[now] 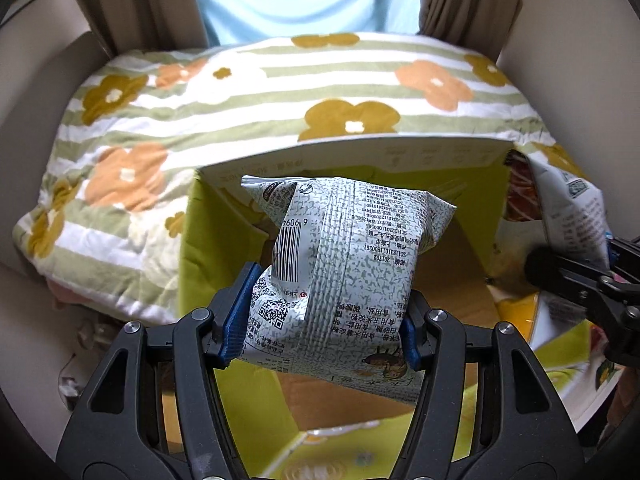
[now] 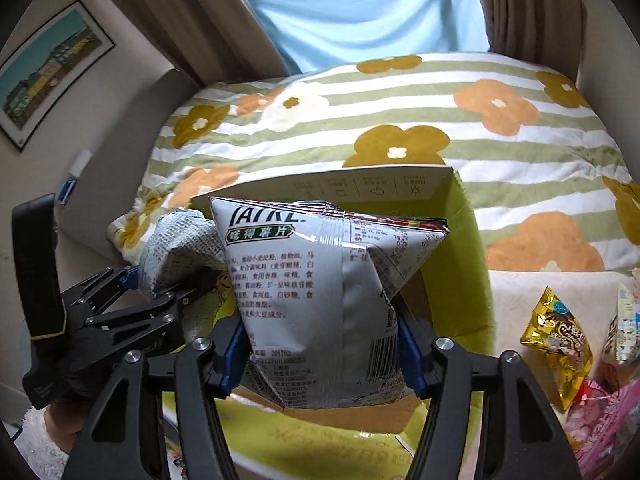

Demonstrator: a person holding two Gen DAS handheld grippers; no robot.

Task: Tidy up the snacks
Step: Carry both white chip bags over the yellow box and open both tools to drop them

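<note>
My left gripper [image 1: 326,320] is shut on a speckled grey-green snack bag [image 1: 352,248] with a barcode, gripped at its lower half. The bag hangs over an open cardboard box [image 1: 360,156] with green inner flaps and a bare brown bottom. In the right wrist view my right gripper [image 2: 322,352] is shut on a silver chip bag [image 2: 312,272], also above the box [image 2: 360,188]. Each gripper shows in the other's view: the right gripper [image 1: 608,268] with its silver bag [image 1: 572,204] at the right edge, the left gripper [image 2: 160,280] with the speckled bag [image 2: 184,240] at the left.
A striped quilt with flowers [image 1: 240,92] lies behind and beside the box. Right of the box lie loose snacks, among them a gold bag [image 2: 556,336] and a pink pack [image 2: 600,420]. Curtains hang behind, and a framed picture [image 2: 48,72] is on the left wall.
</note>
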